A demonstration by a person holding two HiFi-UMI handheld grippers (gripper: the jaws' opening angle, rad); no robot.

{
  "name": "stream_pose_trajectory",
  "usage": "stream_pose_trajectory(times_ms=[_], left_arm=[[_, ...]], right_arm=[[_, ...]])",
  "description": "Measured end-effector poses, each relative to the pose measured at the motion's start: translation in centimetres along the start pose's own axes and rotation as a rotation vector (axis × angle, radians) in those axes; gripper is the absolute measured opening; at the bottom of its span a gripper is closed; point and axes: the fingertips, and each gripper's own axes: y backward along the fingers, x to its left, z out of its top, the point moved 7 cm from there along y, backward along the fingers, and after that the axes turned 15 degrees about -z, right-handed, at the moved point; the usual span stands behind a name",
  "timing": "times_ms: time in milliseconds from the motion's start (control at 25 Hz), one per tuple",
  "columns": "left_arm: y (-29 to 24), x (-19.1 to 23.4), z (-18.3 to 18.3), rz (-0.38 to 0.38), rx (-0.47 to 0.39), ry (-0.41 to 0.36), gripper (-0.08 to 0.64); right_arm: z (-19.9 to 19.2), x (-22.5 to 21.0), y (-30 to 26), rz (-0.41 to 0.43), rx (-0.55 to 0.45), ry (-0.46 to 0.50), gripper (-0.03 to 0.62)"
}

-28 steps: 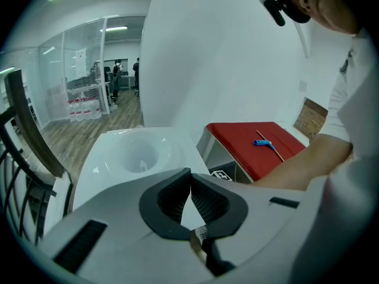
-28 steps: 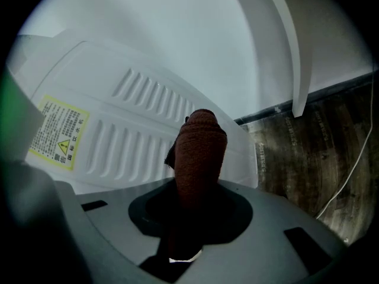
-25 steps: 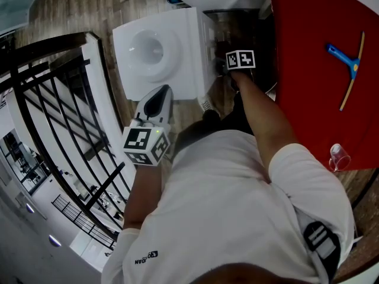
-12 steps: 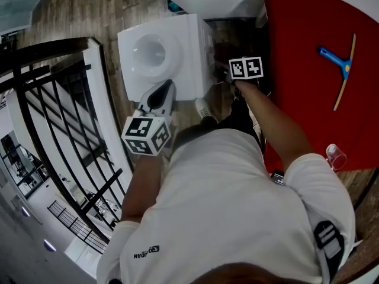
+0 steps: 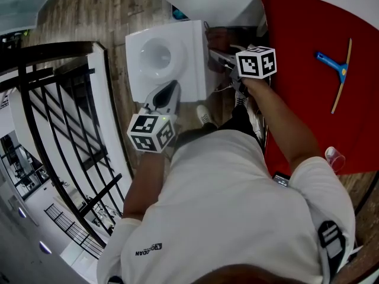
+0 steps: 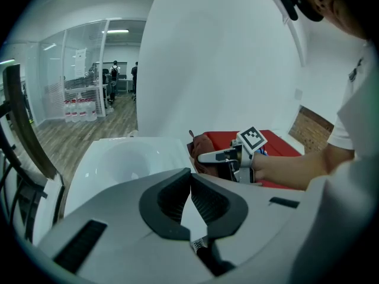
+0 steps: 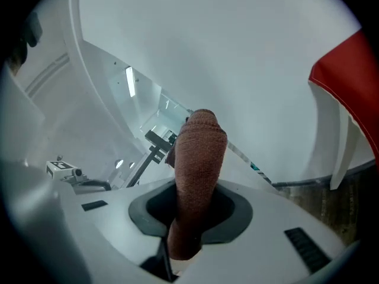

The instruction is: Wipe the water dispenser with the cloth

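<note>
Two tongs | right tongs pinch knit brown cloth | left tongs closed, empty | boxy white dispenser

The water dispenser is recorded as white plastic, smooth and glossy. The cloth is noted as brown ribbed fabric, coarse and matt. Beside the dispenser, the floor is grained wood plank. To its left, the railing is finished in black. The left gripper shell is matt grey plastic.

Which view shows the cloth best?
Right gripper view: the cloth fills the centre, clamped in the right tool. Left gripper view shows it small beside the water dispenser; head view shows only a dark patch there.
</note>
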Motion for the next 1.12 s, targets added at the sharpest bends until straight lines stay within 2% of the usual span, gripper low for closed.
stream_pose_trajectory(times_ms=[160,440,920,1120], left_arm=[[0.1,-0.4,-0.2,0.000,0.008,-0.011,0.000],[0.1,-0.9,-0.5,0.010,0.013,-0.007,0.000],[0.4,-0.9,-1.5,0.054,0.028,0.024,0.000],[0.7,-0.9,-1.4,0.071,0.023,0.045,0.000]], right_arm=[[1.4,0.3,-0.8,0.009,-0.023,0.015,0.086],[0.8,-2.6,-2.9,-0.004,-0.005,-0.102,0.086],[-2.6,-9.0,-7.9,-0.112,0.109,-0.096,0.086],[-4.5,-11.5,-10.7,-0.124,0.168,-0.074,0.086]])
